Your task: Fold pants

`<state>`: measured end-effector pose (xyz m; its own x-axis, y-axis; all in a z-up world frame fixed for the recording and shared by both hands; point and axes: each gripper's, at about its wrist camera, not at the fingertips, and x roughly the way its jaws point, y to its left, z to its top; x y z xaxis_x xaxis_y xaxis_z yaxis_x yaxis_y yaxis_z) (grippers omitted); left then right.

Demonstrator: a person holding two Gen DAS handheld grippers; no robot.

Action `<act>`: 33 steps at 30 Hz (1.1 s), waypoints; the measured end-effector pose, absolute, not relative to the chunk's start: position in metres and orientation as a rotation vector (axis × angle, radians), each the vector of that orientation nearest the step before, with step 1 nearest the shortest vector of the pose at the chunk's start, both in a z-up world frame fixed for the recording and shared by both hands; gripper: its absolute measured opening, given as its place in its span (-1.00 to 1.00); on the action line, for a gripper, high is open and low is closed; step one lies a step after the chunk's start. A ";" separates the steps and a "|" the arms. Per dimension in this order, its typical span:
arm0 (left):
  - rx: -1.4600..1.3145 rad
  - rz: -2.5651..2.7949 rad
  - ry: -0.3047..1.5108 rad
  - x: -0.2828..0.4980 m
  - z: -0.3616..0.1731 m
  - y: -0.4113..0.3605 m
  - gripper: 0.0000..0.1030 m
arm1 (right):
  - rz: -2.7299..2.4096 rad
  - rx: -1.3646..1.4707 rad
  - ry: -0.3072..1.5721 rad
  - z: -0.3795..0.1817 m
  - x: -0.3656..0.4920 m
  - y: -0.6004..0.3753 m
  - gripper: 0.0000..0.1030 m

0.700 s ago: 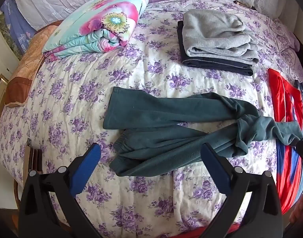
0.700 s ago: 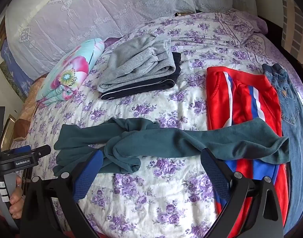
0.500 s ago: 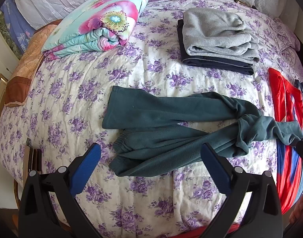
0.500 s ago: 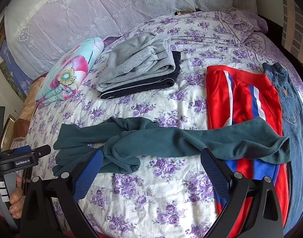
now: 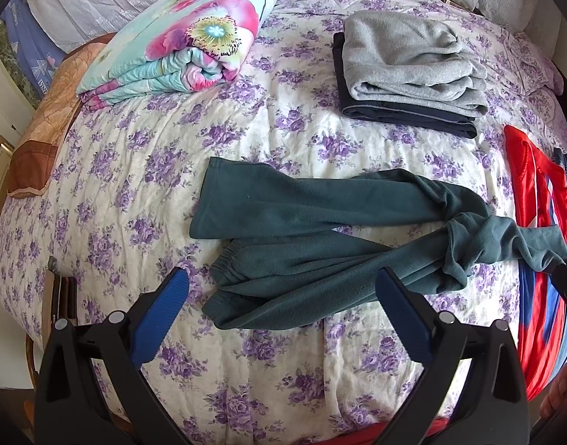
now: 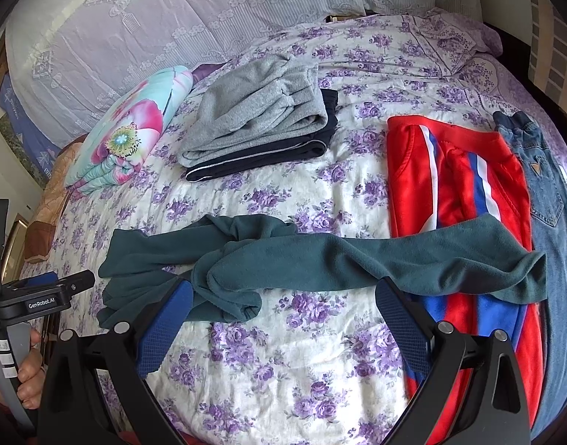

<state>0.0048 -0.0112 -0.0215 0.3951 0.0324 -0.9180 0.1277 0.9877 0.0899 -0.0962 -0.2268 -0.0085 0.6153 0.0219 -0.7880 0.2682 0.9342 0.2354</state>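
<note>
Dark teal fleece pants (image 5: 320, 244) lie crumpled across the flowered bedspread (image 5: 246, 137), twisted near the middle. One leg end (image 6: 506, 263) rests over the red track pants (image 6: 457, 170). The waistband end (image 5: 224, 270) lies toward the left. My left gripper (image 5: 283, 296) hovers above the pants' near edge, open, nothing between its blue pads (image 5: 161, 311). My right gripper (image 6: 283, 307) hangs open over the twisted middle part, apart from the cloth. A hand (image 6: 27, 374) holds the left gripper's handle at the right wrist view's left edge.
A folded grey garment (image 5: 405, 59) sits on a folded dark one (image 5: 405, 116) at the back. A rolled flowery blanket (image 5: 187, 40) lies at the back left. Blue jeans (image 6: 550, 222) lie at the far right beside the red pants. Pillows (image 6: 172, 18) line the headboard.
Both views have shifted only slightly; the pants lie as before and both grippers stay open.
</note>
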 end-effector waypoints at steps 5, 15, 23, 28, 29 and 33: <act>0.155 -0.060 1.164 0.005 -0.021 -0.011 0.91 | -0.143 0.356 0.906 -0.010 -0.097 -0.227 0.93; 0.155 -0.060 1.165 0.003 -0.024 -0.011 0.91 | -0.154 0.335 0.912 -0.011 -0.097 -0.227 0.93; 0.146 -0.060 1.178 0.000 -0.028 -0.010 0.91 | -0.164 0.321 0.926 -0.015 -0.100 -0.226 0.93; 0.144 -0.062 1.196 0.003 -0.026 -0.010 0.91 | -0.188 0.287 0.960 -0.014 -0.097 -0.227 0.93; 0.143 -0.062 1.200 0.004 -0.025 -0.010 0.91 | -0.187 0.288 0.961 -0.015 -0.099 -0.226 0.93; 0.104 -0.072 1.263 0.010 -0.035 -0.001 0.91 | -0.188 0.296 0.973 -0.016 -0.097 -0.227 0.93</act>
